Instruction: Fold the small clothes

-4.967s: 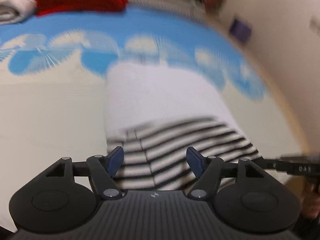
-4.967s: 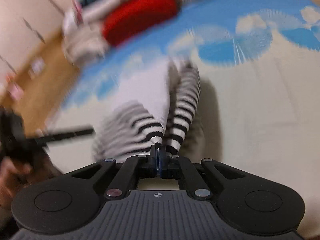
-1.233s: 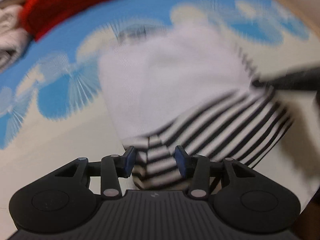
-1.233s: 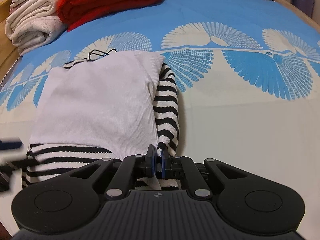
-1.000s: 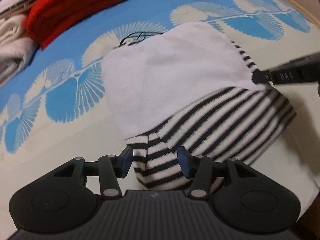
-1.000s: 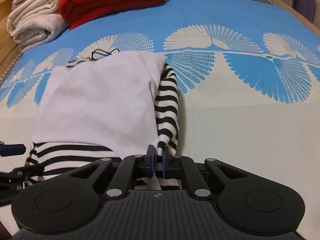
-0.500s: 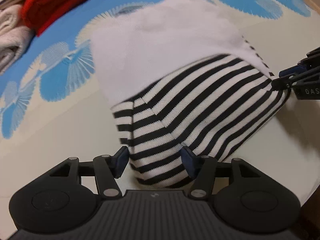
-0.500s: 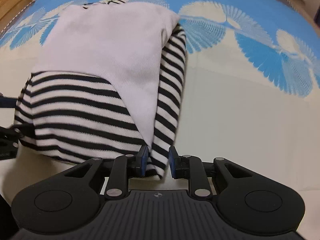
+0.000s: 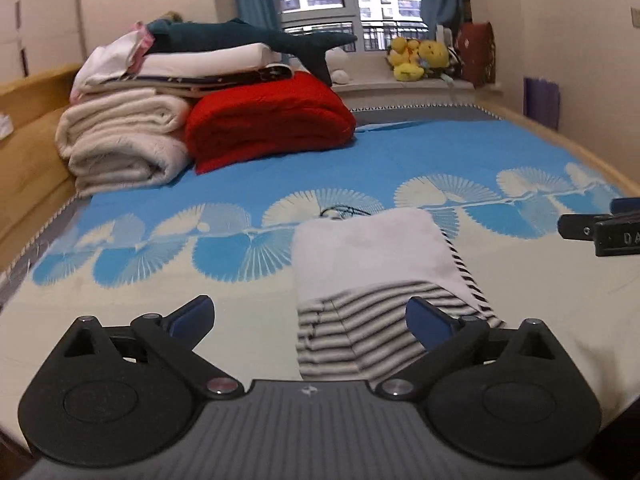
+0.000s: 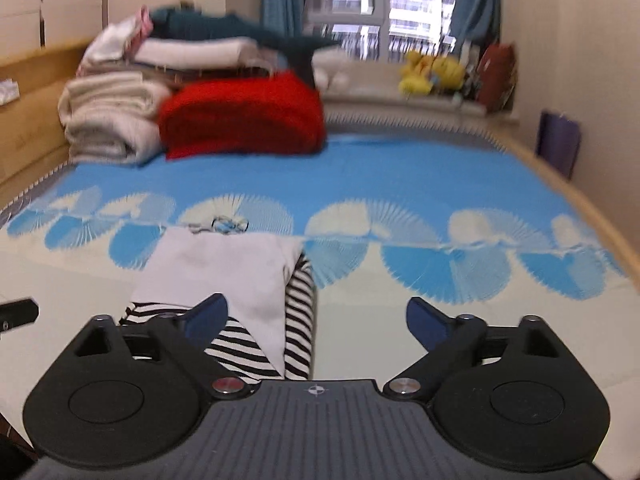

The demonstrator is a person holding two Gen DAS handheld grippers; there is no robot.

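Both the left gripper (image 9: 308, 316) and right gripper (image 10: 316, 316) have just opened wide, empty, releasing the white-and-black-striped knit garment (image 9: 372, 256). It lies folded on the blue fan-patterned bedspread (image 9: 400, 152), below the grippers; this fold appears complete.

We see the small white knit garment with black-and-white striped sleeves (image 9: 372, 264) (image 10: 224, 276) lying folded flat on the bedspread, its striped part nearest us.

The right gripper (image 9: 618, 232) bears the white letters "DA".
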